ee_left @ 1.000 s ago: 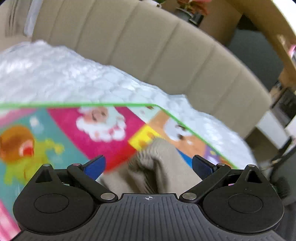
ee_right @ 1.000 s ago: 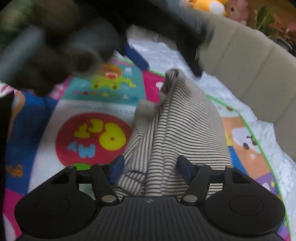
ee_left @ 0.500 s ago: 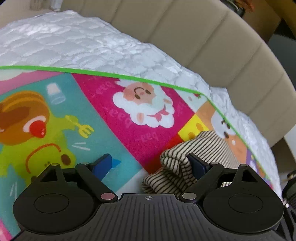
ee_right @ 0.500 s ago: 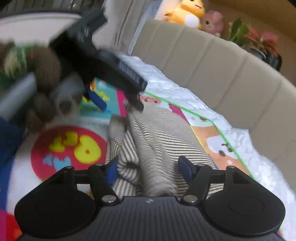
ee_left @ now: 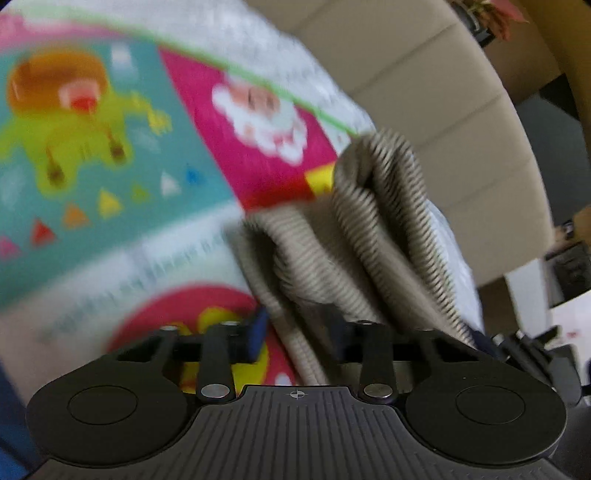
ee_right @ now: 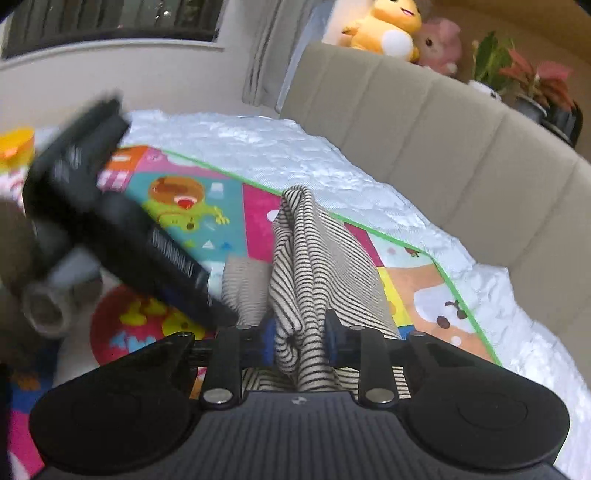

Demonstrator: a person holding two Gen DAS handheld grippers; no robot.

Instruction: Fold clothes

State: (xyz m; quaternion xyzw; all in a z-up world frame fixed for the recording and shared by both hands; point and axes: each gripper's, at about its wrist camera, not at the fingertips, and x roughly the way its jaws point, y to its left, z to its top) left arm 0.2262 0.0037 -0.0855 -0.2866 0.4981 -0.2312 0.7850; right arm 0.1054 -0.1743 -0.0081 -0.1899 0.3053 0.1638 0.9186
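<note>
A beige garment with thin dark stripes (ee_right: pixel 314 258) lies bunched on a colourful play mat (ee_right: pixel 184 206). In the right wrist view it rises in a fold between the fingers of my right gripper (ee_right: pixel 300 341), which is shut on it. My left gripper (ee_left: pixel 295 332) is shut on another part of the same striped garment (ee_left: pixel 369 229), and that view is blurred. The left gripper (ee_right: pixel 221 302) also shows in the right wrist view as a dark blurred body. It comes in from the left and meets the cloth's left edge.
The mat lies on a white quilted cover (ee_right: pixel 295 155), with a beige padded backrest (ee_right: pixel 443 147) curving behind it. Plush toys (ee_right: pixel 388 26) and potted plants (ee_right: pixel 524 74) stand on the ledge above. A yellow-orange object (ee_right: pixel 14 147) sits at the far left.
Both grippers have gone from open to shut on the striped garment. The left gripper swung in toward the cloth's left edge, and the fabric now stands up in a fold.
</note>
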